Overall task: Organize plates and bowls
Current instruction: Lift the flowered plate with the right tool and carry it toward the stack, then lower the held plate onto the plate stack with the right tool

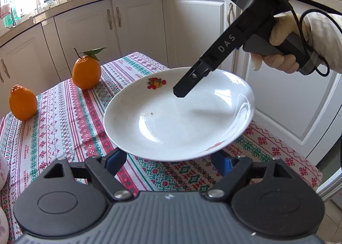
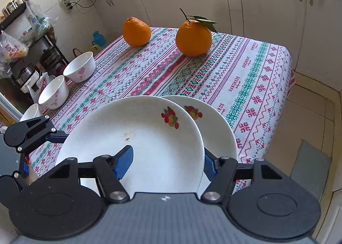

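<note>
Above the cloth-covered counter (image 2: 245, 68), the right hand-held gripper (image 2: 166, 161) is closed on the near rim of the upper plate (image 2: 132, 137), one blue finger (image 2: 125, 161) inside the dish and the other under the rim, apparently to lift it clear for stacking. The lower plate (image 2: 215, 128) lies just behind, partly covered. The left hand-held gripper (image 1: 168, 159) sits wide open beneath the plate's edge, holding nothing; three bowls (image 2: 80, 68) wait left.

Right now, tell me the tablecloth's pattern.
Tablecloth: white with red and green cross-stitch bands; clearest in right wrist view.
</note>
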The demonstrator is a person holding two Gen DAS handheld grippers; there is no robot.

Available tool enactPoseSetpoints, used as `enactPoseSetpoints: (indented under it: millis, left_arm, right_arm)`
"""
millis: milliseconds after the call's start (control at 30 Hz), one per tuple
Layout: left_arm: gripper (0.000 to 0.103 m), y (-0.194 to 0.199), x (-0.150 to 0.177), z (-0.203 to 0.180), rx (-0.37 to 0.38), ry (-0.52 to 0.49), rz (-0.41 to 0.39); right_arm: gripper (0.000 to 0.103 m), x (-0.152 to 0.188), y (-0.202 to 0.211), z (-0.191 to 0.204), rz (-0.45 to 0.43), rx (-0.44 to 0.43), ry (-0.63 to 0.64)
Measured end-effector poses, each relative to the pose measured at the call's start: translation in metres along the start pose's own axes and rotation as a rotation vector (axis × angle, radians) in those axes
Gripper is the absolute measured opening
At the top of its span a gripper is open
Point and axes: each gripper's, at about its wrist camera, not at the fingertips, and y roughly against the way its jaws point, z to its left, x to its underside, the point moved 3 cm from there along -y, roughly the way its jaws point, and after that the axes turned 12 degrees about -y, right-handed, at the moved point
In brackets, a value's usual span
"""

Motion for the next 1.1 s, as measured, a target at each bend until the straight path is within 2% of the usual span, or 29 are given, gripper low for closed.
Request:
enactPoseSetpoints:
  millis: [267,433,967,1100]
  left_arm:
    - [0.085,-0.010,-0.004,0.001,-0.015,-0.029,0.014]
    - [0.085,-0.015,-0.005,0.002,0.002,-0.032,0.019]
    - [0.088,-0.013,-0.003,0.008,0.026,0.002,-0.014]
    - [0.089,-0.013,-0.003,0.007,0.027,-0.017,-0.024]
  right_arm:
    - [0.073,0.008,0.000,-0.010,0.001,0.012,-0.020]
    - [0.073,0.012,0.005,-0.012,0.000,0.021,-0.022]
    - [0.075,0.026,0.021,-0.006,-0.003,0.068,-0.029]
    - [0.075,0.030,0.024,-0.002,-0.002,0.091,-0.022]
